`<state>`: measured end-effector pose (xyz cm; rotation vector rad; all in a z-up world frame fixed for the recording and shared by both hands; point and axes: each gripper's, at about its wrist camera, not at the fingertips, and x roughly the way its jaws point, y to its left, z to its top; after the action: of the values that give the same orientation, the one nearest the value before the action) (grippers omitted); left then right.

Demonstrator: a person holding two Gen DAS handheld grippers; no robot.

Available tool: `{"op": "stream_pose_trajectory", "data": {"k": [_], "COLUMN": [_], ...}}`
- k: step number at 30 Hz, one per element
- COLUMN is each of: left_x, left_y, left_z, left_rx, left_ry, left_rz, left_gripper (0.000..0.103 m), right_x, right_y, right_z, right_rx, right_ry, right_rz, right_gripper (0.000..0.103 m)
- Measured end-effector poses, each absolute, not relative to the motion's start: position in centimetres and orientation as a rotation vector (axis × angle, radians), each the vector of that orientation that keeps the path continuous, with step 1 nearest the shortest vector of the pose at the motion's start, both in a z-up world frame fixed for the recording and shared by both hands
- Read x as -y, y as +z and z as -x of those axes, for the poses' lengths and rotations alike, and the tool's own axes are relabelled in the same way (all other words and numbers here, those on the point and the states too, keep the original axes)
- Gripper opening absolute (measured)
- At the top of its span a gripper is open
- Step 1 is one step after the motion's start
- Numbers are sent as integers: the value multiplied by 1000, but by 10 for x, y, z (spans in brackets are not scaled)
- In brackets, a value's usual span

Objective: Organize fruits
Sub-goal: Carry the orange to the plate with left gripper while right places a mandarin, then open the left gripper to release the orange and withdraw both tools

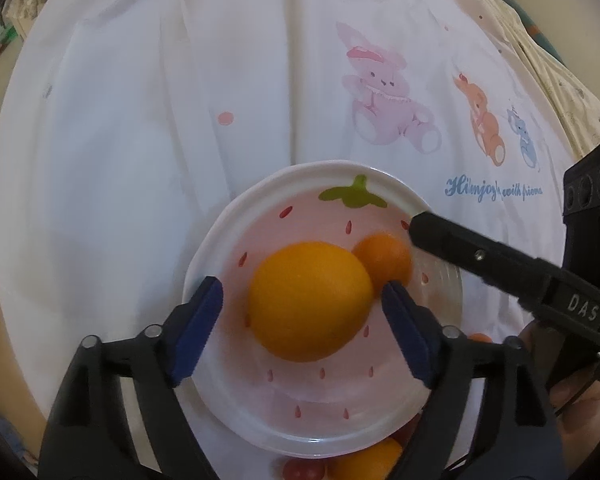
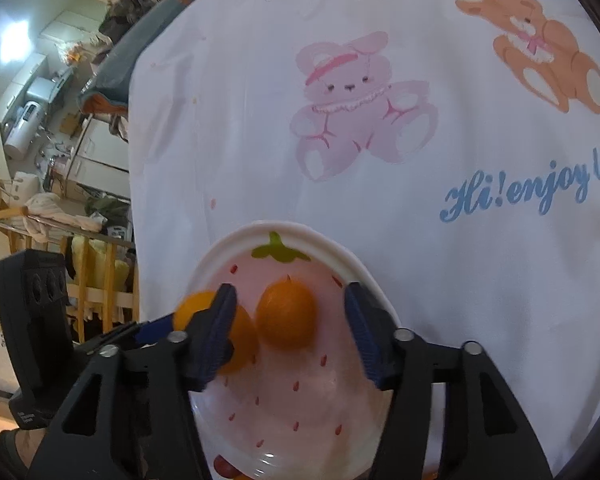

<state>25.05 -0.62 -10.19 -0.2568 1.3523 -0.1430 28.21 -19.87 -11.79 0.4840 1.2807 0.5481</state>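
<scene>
A pink strawberry-print plate (image 1: 228, 216) lies on the white cloth and holds two fruits. The large orange (image 1: 310, 300) rests between the blue pads of my left gripper (image 1: 302, 286), which points down over it; a gap shows at each pad, so it is open. The small orange (image 2: 287, 312) sits beside it between the fingers of my right gripper (image 2: 290, 292), open too, with space on both sides. In the right wrist view the large orange (image 2: 196, 310) is partly hidden behind a finger. A right gripper finger (image 1: 460, 248) reaches over the plate's rim.
More fruit shows at the plate's near edge: an orange one (image 1: 372, 460) and small red ones (image 1: 304, 470). The white cloth (image 1: 140, 160) with printed bears covers the table. A cluttered room with a wooden rack (image 2: 80, 272) lies past the table's left edge.
</scene>
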Motion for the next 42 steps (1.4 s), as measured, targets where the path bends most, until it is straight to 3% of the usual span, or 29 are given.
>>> {"op": "stream_pose_trajectory", "data": {"k": [28,42], "left_x": [-28,-38], "left_y": [-37,-43], "left_z": [-190,-122], "left_rx": [-1214,-1252], "left_ry": [-78,2], "left_rz": [285,259], "left_gripper": [81,81], "right_x": [248,274], "right_y": [-44,-33], "right_z": [-218,-148], "right_rx": [-1173,-1151], "right_ry": [489,406], "right_rz": [-488,-495], "right_gripper": [65,65]}}
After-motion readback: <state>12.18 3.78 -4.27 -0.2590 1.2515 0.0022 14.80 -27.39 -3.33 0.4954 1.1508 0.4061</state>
